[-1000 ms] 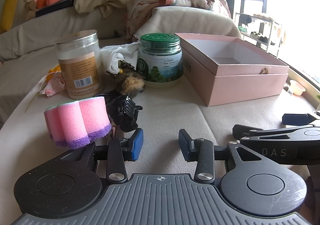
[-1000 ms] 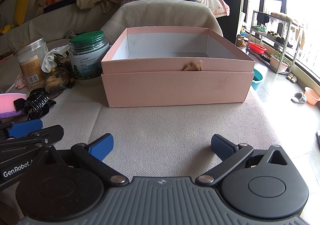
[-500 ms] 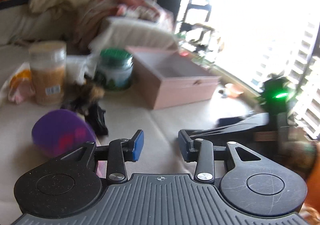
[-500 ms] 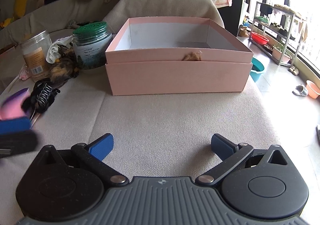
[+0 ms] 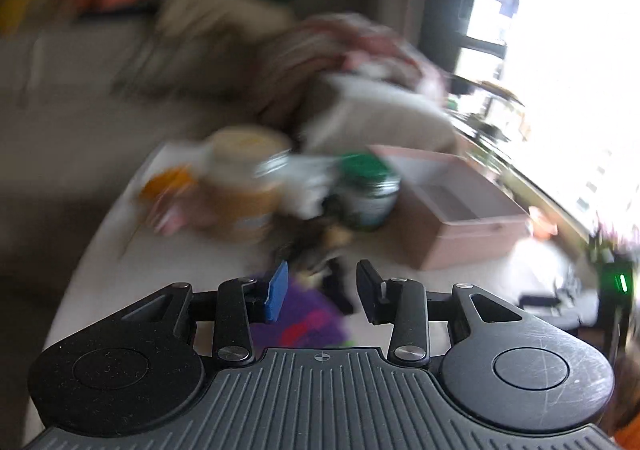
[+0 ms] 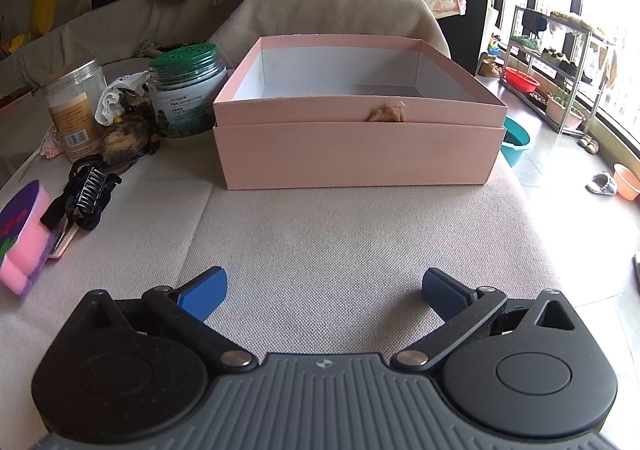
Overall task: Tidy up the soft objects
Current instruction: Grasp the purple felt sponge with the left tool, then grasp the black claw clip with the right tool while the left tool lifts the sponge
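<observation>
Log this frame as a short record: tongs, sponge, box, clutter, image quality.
left tongs: open, holding nothing, above the sponge
right tongs: open wide, empty, over the cloth
sponge: pink and purple, lying on the cloth at far left
box: pink, open; what can be seen of its inside is empty
clutter: hair clip, two jars left of the box
quality: left view blurred, right view sharp
</observation>
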Demonstrator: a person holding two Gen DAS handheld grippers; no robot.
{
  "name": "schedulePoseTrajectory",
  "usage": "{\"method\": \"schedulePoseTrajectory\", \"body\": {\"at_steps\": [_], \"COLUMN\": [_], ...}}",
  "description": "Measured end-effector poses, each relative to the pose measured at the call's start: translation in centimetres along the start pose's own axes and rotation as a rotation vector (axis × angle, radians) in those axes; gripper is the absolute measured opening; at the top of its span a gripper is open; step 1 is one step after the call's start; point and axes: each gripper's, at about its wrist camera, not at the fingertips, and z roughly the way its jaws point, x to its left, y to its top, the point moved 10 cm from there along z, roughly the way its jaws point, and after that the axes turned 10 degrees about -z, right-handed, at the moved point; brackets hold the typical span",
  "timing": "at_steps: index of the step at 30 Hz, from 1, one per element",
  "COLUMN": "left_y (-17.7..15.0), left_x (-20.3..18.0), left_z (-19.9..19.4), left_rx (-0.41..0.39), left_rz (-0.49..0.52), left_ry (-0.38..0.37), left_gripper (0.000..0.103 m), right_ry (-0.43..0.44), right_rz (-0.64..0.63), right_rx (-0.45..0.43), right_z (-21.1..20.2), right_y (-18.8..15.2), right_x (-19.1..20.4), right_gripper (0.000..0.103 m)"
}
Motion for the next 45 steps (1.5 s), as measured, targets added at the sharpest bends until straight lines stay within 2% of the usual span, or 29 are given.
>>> {"method": "schedulePoseTrajectory", "body": {"at_steps": [2,4,6,9,12,14,17,19,20,22,24,25,27,29,30,31,34,37,39,41,45], "left_y": [-1.2,-3.1,-4.8,-6.0,-5.5,-4.3,-2.9,-1.5,-1.2,-1.0,-1.6,-2.1,-2.6,-3.4,-3.7,-3.9,-3.6,-2.3,-2.2,-2.3,-1.7], "left_x": [-3.4,-5.2,-5.1,-2.4,1.5,4.0,7.3,9.3,9.5,9.0,8.0,7.5,6.5,5.4,4.9,4.6,4.5,5.3,6.7,8.2,9.4], "left_z": [0.9,2.0,2.6,2.2,0.8,-0.4,-1.1,-1.3,-1.3,-0.7,0.5,1.0,1.8,2.4,2.7,3.0,2.3,1.7,2.0,2.6,3.4], "left_rx": [-0.010,-0.001,0.021,0.034,0.035,0.031,0.038,0.032,0.024,0.022,0.060,0.087,0.081,0.095,0.103,0.107,0.074,0.008,0.030,0.076,0.086], "left_rz": [0.166,0.322,0.410,0.498,0.458,0.370,0.132,-0.062,-0.114,-0.099,-0.017,0.010,0.114,0.193,0.215,0.224,0.205,0.247,0.240,0.175,0.036], "left_ry": [-0.013,0.032,0.082,0.189,0.299,0.342,0.341,0.298,0.283,0.268,0.274,0.276,0.294,0.279,0.257,0.232,0.197,0.283,0.332,0.332,0.266], "left_gripper": [0.043,0.044,0.044,0.045,0.045,0.045,0.044,0.041,0.041,0.041,0.041,0.044,0.049,0.064,0.075,0.080,0.078,0.077,0.076,0.077,0.077], "right_ry": [-0.003,-0.004,-0.004,-0.004,-0.005,-0.005,-0.005,-0.005,-0.005,-0.005,-0.005,-0.005,-0.005,-0.005,-0.005,-0.005,-0.005,-0.005,-0.005,-0.004,0.044], "right_rz": [0.000,0.001,0.001,0.001,0.001,0.001,0.002,0.002,0.001,0.001,0.001,0.002,0.001,0.001,0.001,0.001,0.001,0.001,0.001,0.001,-0.021], "right_rx": [0.001,0.001,0.001,0.000,0.000,0.000,0.000,0.000,0.000,0.000,0.000,0.000,0.000,0.000,0.000,0.000,0.000,0.001,0.001,0.001,-0.014], "right_z": [0.0,-0.1,-0.1,-0.1,-0.1,-0.2,-0.2,-0.2,-0.2,-0.2,-0.2,-0.2,-0.2,-0.2,-0.2,-0.2,-0.2,-0.2,-0.2,-0.2,-0.8], "right_y": [0.0,0.0,0.0,-0.1,-0.1,-0.1,-0.1,-0.1,-0.1,-0.1,-0.1,-0.1,-0.1,-0.1,-0.1,-0.1,-0.1,-0.1,-0.1,-0.1,0.2], "right_x": [0.1,0.0,0.0,0.0,0.0,0.0,0.0,0.0,0.0,0.0,0.0,0.0,0.0,0.0,0.0,0.0,0.0,0.0,0.0,0.0,0.7], "right_gripper": [0.103,0.103,0.103,0.103,0.103,0.103,0.103,0.103,0.103,0.103,0.103,0.103,0.103,0.103,0.103,0.103,0.103,0.103,0.103,0.103,0.101]}}
